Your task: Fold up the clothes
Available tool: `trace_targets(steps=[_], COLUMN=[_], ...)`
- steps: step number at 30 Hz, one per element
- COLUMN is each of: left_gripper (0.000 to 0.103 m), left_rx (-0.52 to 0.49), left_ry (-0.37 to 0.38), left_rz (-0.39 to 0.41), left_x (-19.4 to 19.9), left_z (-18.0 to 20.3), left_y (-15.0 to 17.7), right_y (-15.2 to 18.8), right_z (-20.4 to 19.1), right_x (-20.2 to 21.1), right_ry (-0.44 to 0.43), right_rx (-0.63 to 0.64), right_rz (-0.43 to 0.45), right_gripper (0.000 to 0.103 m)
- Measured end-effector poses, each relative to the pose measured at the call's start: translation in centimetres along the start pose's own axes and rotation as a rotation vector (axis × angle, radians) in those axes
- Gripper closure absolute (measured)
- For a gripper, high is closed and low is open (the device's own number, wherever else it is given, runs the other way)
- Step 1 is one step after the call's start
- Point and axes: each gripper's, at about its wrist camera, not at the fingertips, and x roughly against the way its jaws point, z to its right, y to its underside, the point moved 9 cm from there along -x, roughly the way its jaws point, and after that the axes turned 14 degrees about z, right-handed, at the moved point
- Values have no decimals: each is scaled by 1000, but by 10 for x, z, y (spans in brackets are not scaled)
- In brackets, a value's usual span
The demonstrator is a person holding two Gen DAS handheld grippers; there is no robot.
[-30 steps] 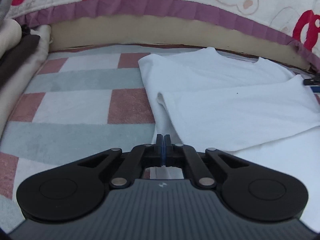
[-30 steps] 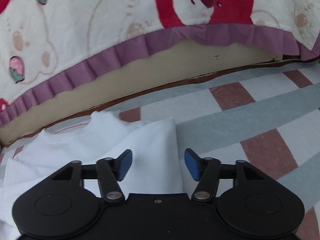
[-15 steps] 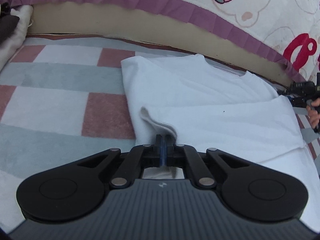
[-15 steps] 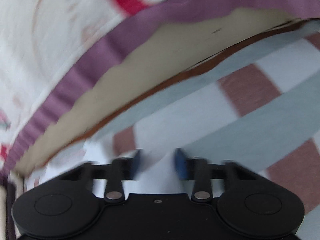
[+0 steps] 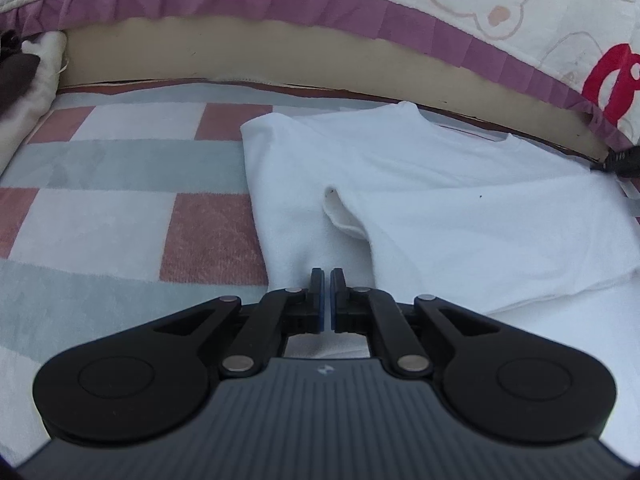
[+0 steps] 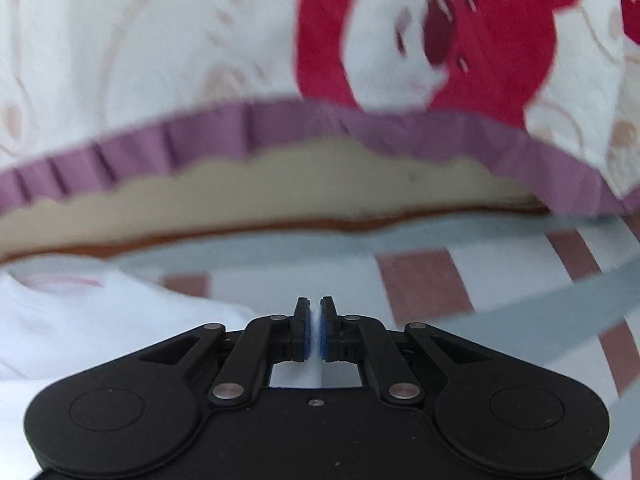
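Although the white T-shirt (image 5: pixel 420 200) lies spread on the checked blanket (image 5: pixel 120 216) ahead of the left gripper (image 5: pixel 327 296), the folding looks only partly done: one side panel with its sleeve appears laid over the body, while the other side and the lengthwise fold seem left to do. The left jaws stand almost closed with a thin slit between them, and whether cloth is caught there cannot be told. The right gripper (image 6: pixel 315 330) has its jaws pinched on a strip of white fabric, seemingly the shirt's edge, with the rest of the shirt to the left of those jaws. Beyond both jaws the purple-frilled quilt (image 6: pixel 280 132) and the beige mattress edge (image 5: pixel 240 52) bound the space; open blanket lies left of the left jaws and right of the right jaws.
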Motion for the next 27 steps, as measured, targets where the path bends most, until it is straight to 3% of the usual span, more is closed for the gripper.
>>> trace_targets(steps=[3, 4, 8, 11, 15, 17, 19, 21, 24, 27], left_gripper=[99, 99, 95, 94, 94, 94, 94, 94, 93, 89], left_rx=[14, 23, 120, 142, 89, 91, 83, 52, 43, 49], left_ry=[5, 10, 66, 100, 158, 191, 186, 157, 94, 23], left_rz=[6, 13, 58, 71, 90, 76, 60, 53, 36, 47], left_x=[3, 4, 7, 6, 8, 4, -2, -7, -13, -11], left_z=[-2, -3, -3, 8, 37, 53, 63, 68, 64, 49], left_y=[-2, -4, -13, -16, -19, -17, -13, -10, -5, -1], right_y=[0, 2, 16, 50, 115, 140, 151, 147, 139, 136], right_z=[17, 19, 16, 1, -20, -26, -22, -18, -18, -17], right_x=[3, 9, 58, 106, 147, 158, 162, 158, 149, 138], right_ry=[75, 50, -70, -161, -219, -213, -157, -127, -74, -61], right_rx=[-55, -90, -210, -127, 102, 200, 252, 214, 247, 261], right_rz=[34, 54, 106, 155, 126, 116, 127, 138, 155, 154], right_gripper=[79, 69, 65, 53, 59, 87, 87, 87, 74, 77])
